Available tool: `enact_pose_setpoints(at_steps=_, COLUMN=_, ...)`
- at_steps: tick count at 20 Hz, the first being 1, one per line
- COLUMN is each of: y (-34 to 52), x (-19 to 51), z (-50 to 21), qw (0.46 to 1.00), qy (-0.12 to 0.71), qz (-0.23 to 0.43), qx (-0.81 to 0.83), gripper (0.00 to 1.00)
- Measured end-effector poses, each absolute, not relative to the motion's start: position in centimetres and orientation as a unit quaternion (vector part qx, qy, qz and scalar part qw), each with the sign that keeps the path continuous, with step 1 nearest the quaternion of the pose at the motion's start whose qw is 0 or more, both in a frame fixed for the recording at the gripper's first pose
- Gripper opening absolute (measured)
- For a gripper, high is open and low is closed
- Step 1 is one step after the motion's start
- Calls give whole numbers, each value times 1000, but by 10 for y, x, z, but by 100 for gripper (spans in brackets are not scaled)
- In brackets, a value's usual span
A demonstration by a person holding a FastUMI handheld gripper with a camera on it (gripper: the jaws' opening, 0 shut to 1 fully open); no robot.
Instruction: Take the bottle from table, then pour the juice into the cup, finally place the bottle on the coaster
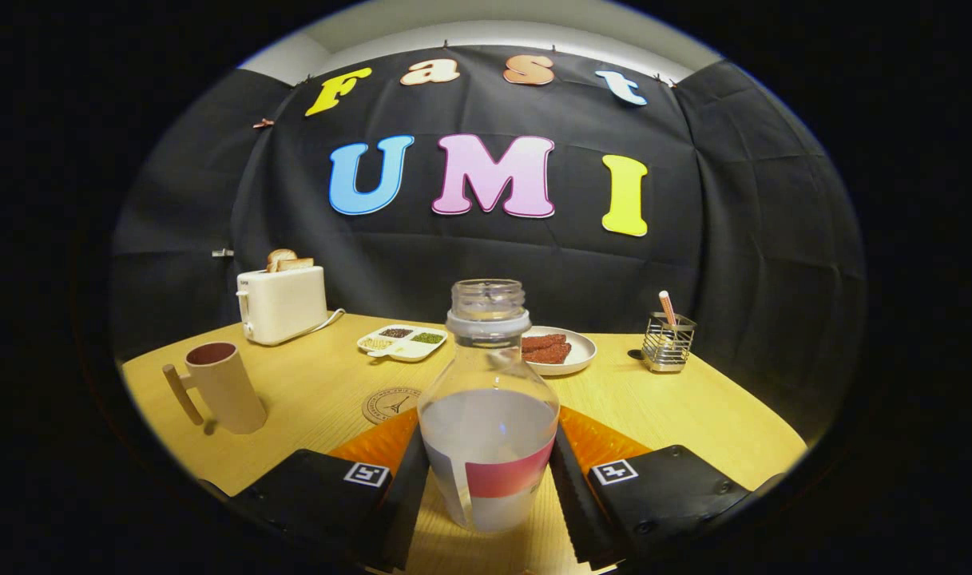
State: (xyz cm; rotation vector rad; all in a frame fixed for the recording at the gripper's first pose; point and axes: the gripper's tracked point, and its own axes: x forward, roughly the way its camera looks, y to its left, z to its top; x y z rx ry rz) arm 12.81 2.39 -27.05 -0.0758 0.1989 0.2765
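Observation:
A clear uncapped bottle [489,399] with pale liquid and a red-and-white label stands upright between my fingers. My gripper [489,435] is shut on the bottle, one finger [410,471] against each side of its lower body. The beige cup [224,389] with a wooden handle stands to the left of the fingers, its mouth open upward. A round wooden coaster [388,404] lies on the table [310,383] just beyond the left finger, partly hidden by the bottle. Whether the bottle's base touches the table, I cannot tell.
A white toaster [282,305] with bread slices sits at the back left. Beyond the bottle lie a divided snack tray [402,342] and a plate [577,351] with reddish pieces. A wire holder [668,345] with a stick stands at the back right.

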Motion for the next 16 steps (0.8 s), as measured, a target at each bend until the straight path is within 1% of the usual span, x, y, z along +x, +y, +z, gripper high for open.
enact_pose_setpoints(at_steps=5, y=35, x=134, z=-245, qw=983, qy=83, qz=146, qx=-72, gripper=76)
enact_pose_setpoints(at_steps=8, y=45, x=139, z=-237, qw=977, qy=77, qz=155, qx=-123, gripper=76)
enact_pose_setpoints(at_steps=12, y=76, x=134, z=-224, qw=963, qy=71, qz=184, qx=-184, gripper=76)
enact_pose_setpoints(at_steps=16, y=118, x=126, z=-217, qw=938, qy=64, qz=224, qx=-258, gripper=76)
